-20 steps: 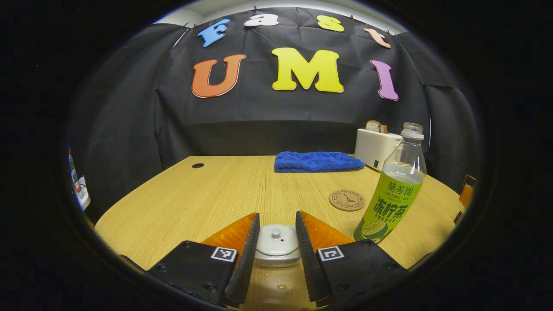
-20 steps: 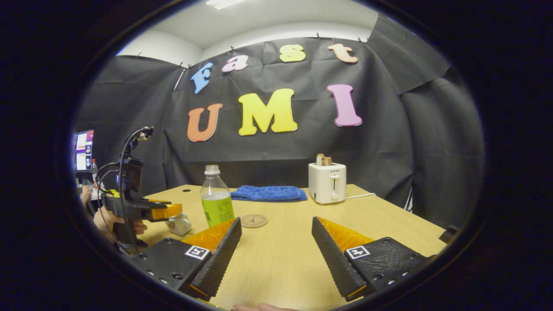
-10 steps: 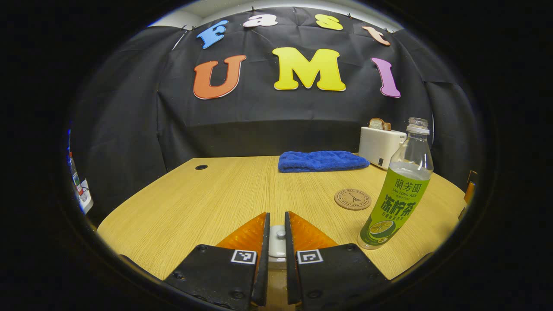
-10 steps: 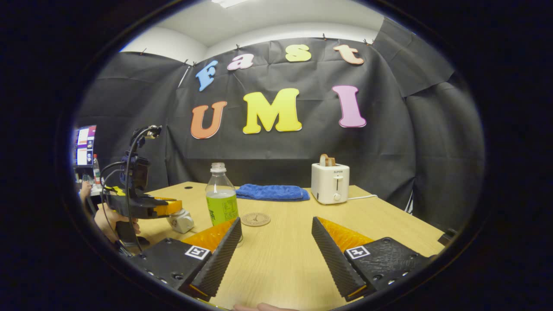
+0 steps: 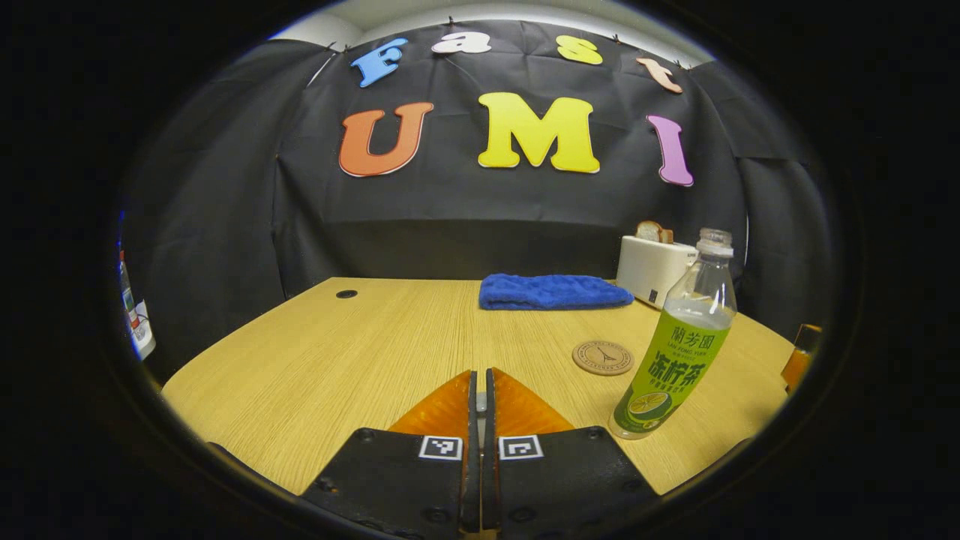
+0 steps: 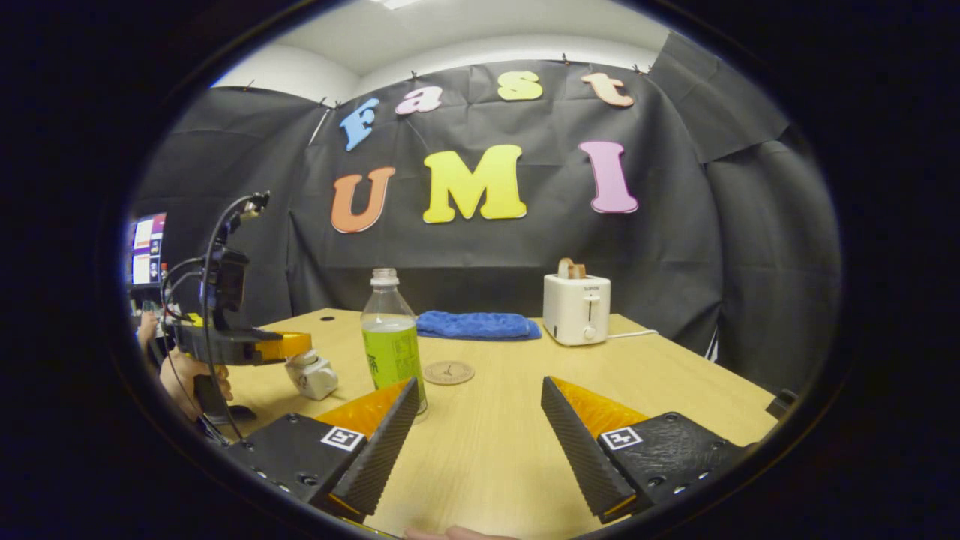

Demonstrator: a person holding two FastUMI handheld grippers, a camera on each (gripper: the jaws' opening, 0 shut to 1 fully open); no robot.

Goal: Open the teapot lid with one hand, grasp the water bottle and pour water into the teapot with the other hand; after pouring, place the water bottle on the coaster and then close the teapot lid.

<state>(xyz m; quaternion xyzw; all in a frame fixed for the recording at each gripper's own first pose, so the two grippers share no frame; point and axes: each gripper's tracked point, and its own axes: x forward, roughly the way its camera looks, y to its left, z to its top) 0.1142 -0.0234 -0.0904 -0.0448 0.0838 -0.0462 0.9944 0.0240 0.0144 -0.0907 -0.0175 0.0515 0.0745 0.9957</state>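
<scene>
Clear plastic water bottle with green label [image 6: 391,337] stands upright on light wood worktop [image 6: 510,420], uncapped, long axis vertical. Lies at 11 o'clock from right claw [image 6: 480,420], just beyond its left finger; right claw wide open, empty, nearer of two. Round cork coaster [image 6: 448,372] just behind bottle. At 9 o'clock, left claw [image 6: 289,345] pinched shut on small white teapot lid [image 6: 311,373].

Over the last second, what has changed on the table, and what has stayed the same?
The left hand-held gripper closed its fingers on the teapot lid's knob and now holds it. The right hand-held gripper stayed open and empty. The water bottle, coaster, blue cloth and toaster kept their places.
</scene>
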